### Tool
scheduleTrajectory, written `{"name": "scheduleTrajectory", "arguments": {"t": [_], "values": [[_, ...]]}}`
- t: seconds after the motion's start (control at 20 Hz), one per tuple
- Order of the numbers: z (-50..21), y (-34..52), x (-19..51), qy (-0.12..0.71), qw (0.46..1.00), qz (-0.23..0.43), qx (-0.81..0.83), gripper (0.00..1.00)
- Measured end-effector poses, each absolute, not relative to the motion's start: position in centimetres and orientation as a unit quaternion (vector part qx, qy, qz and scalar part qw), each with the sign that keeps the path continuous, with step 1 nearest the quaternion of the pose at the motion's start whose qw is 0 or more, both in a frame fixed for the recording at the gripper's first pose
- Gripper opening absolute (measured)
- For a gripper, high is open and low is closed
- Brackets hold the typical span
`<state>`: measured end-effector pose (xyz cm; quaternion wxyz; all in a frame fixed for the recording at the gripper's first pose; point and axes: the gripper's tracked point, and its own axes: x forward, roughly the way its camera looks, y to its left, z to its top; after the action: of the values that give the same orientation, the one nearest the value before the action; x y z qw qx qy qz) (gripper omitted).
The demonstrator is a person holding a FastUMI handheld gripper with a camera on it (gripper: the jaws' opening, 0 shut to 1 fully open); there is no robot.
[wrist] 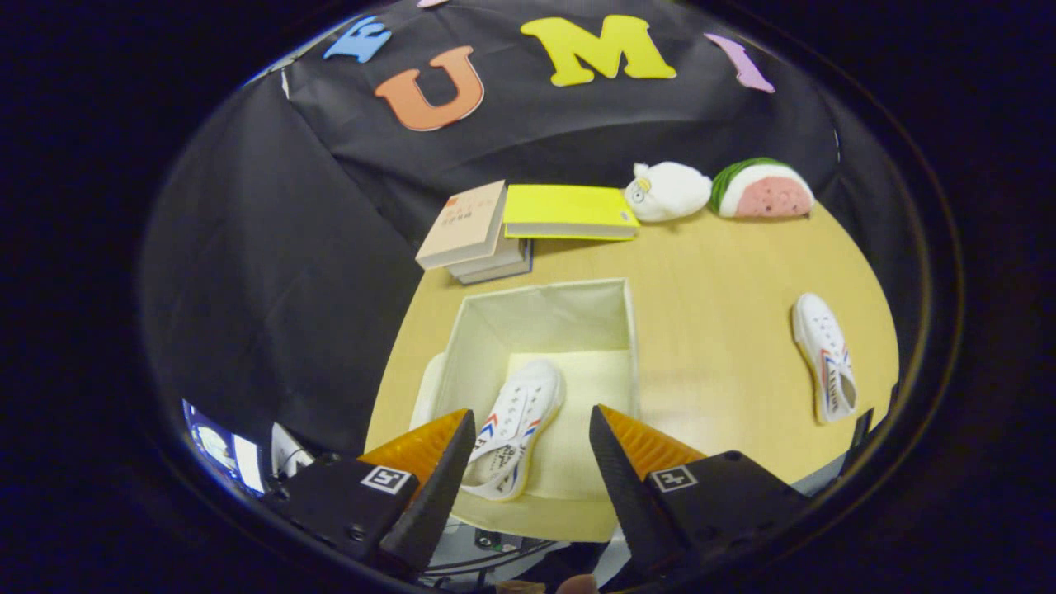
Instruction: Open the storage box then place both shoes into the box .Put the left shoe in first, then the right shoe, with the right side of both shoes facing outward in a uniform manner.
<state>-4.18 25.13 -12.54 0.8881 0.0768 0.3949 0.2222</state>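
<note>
Lying in storage box [627,330], shoe [513,429] between spread, empty tongs [532,425].

A stack of books [474,239] is seen at the back of the wooden table [726,280], with a yellow book [568,210] laid just beside it, its near corner touching the stack. Further along the same back edge a white plush toy [667,190] is set against a watermelon-slice plush [763,189], the two lying close to the black cloth wall [272,247]
</note>
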Motion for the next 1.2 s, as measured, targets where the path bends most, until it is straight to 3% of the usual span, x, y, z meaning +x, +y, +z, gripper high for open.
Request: {"name": "scheduleTrajectory", "arguments": {"t": [0.25,0.5,1.2], "values": [[-9.2,15.5,-3.2,0.303,0.939,0.161,0.035,0.91],[-9.7,4.3,-1.8,0.267,0.96,0.081,0.006,0.92],[-24.4,-11.7,5.1,0.394,0.915,0.082,-0.014,0.96]]}}
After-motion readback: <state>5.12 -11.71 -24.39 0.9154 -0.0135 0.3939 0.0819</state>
